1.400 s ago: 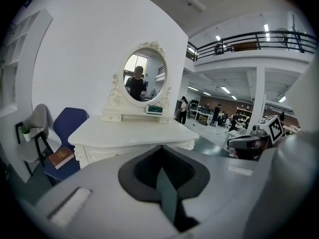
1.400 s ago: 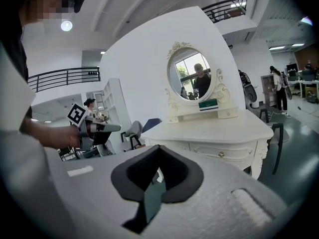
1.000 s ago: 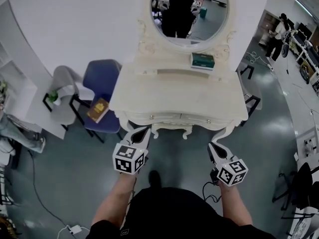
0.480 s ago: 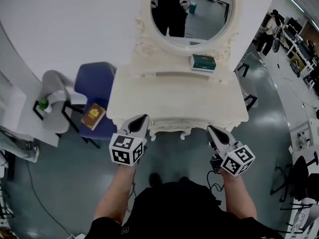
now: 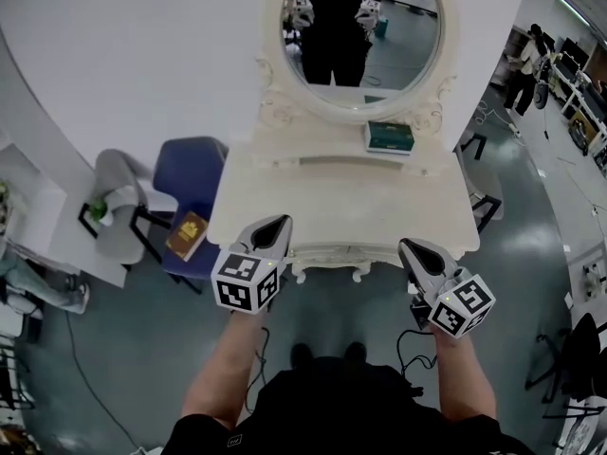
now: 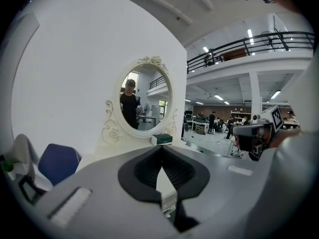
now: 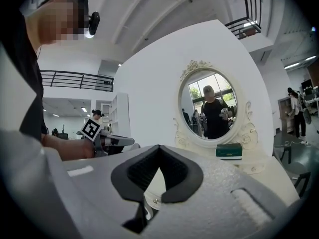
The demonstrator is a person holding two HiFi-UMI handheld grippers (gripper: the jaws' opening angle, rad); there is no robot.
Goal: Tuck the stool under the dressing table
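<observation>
From the head view: standing close to the front edge of the cream counter (image 5: 351, 192), with the left tool (image 5: 275, 224) and the right tool (image 5: 413, 247) held up over that edge, well apart, pointing toward the oval mirror (image 5: 360, 27). Below the edge, only grey floor (image 5: 142, 349) and two feet (image 5: 302, 354). No sighting of the stool anywhere. Probably tucked beneath the counter already and hidden by its top, though impossible to confirm from above. Off to the left, a blue chair (image 5: 190, 169) carrying a book (image 5: 187, 235).

From the left gripper view: jaws pressed together, gripping nothing, aimed over the counter at a green box (image 6: 162, 139) under the mirror.

From the right gripper view: likewise closed and empty, with the same box and mirror ahead.

On handling, judging by the task alone: expect a light, rigid frame with a soft seat, sliding readily on the smooth floor. Better to clamp the seat rim or a leg than the cushion, pushing low to avoid tipping.
</observation>
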